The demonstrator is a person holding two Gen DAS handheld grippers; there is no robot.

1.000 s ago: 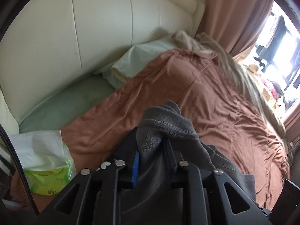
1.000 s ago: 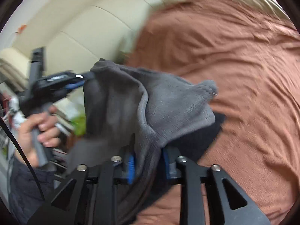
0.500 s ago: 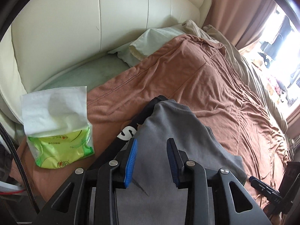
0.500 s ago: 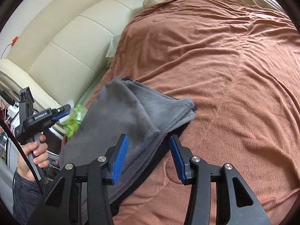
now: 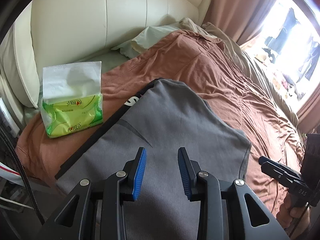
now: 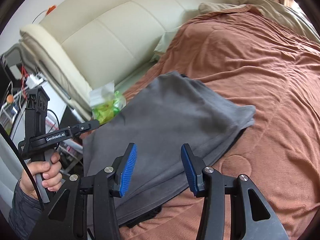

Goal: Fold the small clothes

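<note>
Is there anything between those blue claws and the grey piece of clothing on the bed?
Nothing visible. Both the left gripper and right gripper hang open directly over the grey garment. The green tissue pack sits off to one side, clear of them.

Left wrist view: close, angled down over grey garment, toward window
Right wrist view: close, angled down, toward headboard
Shared: garment, brown bedspread

This is a home bedroom. A bed covered with a rumpled rust-brown blanket stands against a cream padded headboard, with pale pillows at its head, a pack of tissues on it, and curtains beside a bright window.
</note>
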